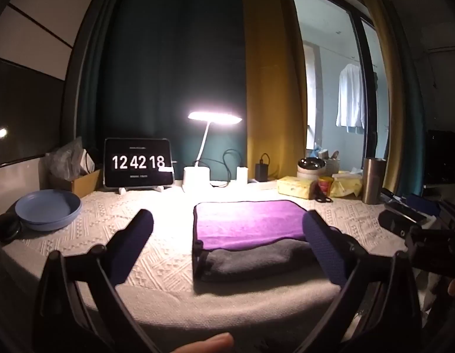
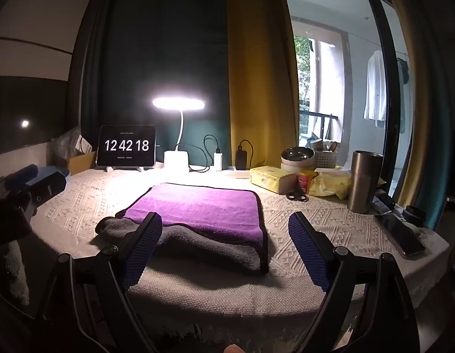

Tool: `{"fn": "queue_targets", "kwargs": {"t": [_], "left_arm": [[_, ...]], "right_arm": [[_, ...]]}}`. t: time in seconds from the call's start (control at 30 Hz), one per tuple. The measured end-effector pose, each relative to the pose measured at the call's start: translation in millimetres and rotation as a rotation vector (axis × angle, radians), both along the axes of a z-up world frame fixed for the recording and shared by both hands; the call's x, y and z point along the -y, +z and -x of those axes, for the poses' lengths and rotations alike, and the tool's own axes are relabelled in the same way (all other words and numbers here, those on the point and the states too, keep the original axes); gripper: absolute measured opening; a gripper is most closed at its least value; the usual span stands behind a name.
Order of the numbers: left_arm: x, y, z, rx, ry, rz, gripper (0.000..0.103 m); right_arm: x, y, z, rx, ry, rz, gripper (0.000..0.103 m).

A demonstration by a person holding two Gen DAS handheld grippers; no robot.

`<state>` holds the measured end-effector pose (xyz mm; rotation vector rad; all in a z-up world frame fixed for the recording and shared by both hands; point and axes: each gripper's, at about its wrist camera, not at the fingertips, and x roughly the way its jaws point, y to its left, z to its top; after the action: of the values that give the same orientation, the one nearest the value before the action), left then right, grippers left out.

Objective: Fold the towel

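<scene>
one towel folded, two tongs spread empty.

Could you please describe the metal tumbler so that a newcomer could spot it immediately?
Start at the yellow curtain by the window and drop to the table's right side. The metal tumbler stands upright there, taller than the tissue packs beside it.

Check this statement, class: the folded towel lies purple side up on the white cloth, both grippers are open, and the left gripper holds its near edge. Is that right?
Not quite. The left gripper holds nothing: the left wrist view shows its fingers spread and clear of the towel. The rest stands: purple side up on the white cloth, right gripper open.
</scene>
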<state>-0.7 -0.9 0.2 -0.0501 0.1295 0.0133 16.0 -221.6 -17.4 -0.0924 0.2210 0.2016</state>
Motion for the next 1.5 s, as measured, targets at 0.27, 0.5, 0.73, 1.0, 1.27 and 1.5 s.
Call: {"fn": "queue_targets", "kwargs": {"t": [0.27, 0.5, 0.73, 1.0, 1.27, 1.5], "left_arm": [[9, -5, 1, -0.012, 0.002, 0.001, 0.102], [6, -8, -2, -0.018, -0.005, 0.013, 0.102], [3, -6, 1, -0.019, -0.007, 0.021, 0.102], [3, -5, 0, -0.022, -0.009, 0.02, 0.102], [4, -5, -1, -0.023, -0.009, 0.018, 0.102], [4, -5, -1, -0.023, -0.009, 0.019, 0.102]], "right_arm": [[-5, -1, -1, -0.004, 0.014, 0.0, 0.09], [-6, -3, -3, -0.005, 0.024, -0.002, 0.09], [-7, -3, -3, -0.012, 0.027, -0.002, 0.09], [-7, -3, -3, -0.012, 0.026, -0.001, 0.09], [-7, -2, -4, -0.014, 0.026, -0.003, 0.09], [-7, -3, -4, -0.015, 0.026, -0.003, 0.09]]}}
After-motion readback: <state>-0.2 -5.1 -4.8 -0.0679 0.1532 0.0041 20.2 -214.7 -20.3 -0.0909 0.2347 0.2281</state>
